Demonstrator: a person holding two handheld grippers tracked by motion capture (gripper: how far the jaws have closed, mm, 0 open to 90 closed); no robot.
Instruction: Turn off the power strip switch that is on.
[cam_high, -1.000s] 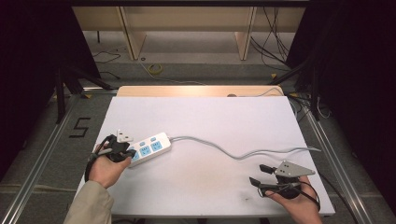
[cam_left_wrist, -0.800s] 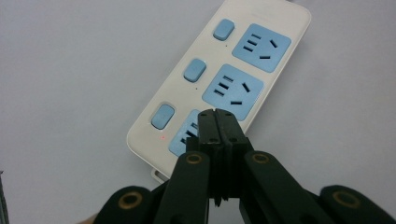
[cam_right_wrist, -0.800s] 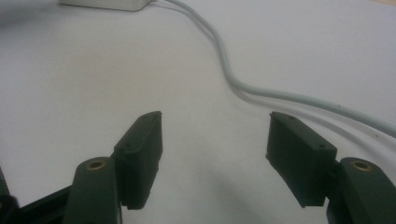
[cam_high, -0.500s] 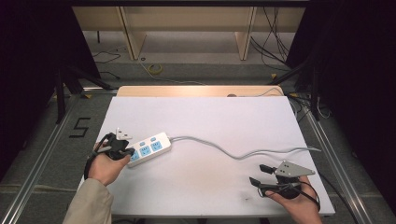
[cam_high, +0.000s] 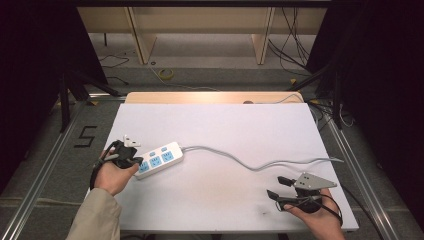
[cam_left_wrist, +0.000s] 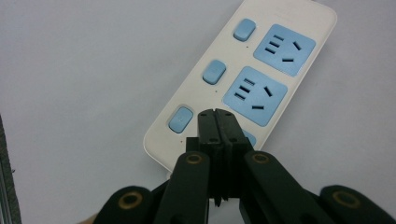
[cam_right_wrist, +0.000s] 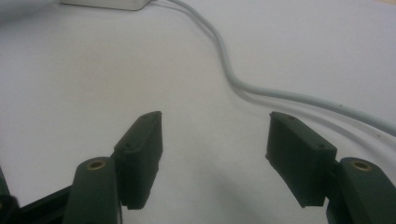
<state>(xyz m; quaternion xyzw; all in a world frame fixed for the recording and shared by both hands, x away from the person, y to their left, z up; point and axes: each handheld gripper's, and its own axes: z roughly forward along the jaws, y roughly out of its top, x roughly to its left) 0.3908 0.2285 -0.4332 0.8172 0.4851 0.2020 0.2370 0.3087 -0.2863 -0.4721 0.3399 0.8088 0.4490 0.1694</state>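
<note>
A white power strip (cam_high: 159, 159) with blue sockets and blue switches lies at the left of the white table (cam_high: 225, 125). Its grey cable (cam_high: 240, 161) snakes off to the right edge. My left gripper (cam_high: 134, 161) is at the strip's near end. In the left gripper view, my left gripper (cam_left_wrist: 216, 122) has its jaws pressed together with nothing between them. Its tips hang over the power strip (cam_left_wrist: 243, 74) beside the nearest switch; whether they touch it I cannot tell. My right gripper (cam_high: 275, 186) rests at the front right, open and empty. In the right gripper view, my right gripper (cam_right_wrist: 215, 126) faces bare table, and the cable (cam_right_wrist: 243, 84) curves past ahead.
Metal rails run along both sides of the table, and a "5" (cam_high: 86, 136) is marked on the floor at the left. A wooden frame (cam_high: 200, 30) and loose floor cables lie beyond the far edge. A small dark smudge (cam_high: 261, 214) marks the table's front.
</note>
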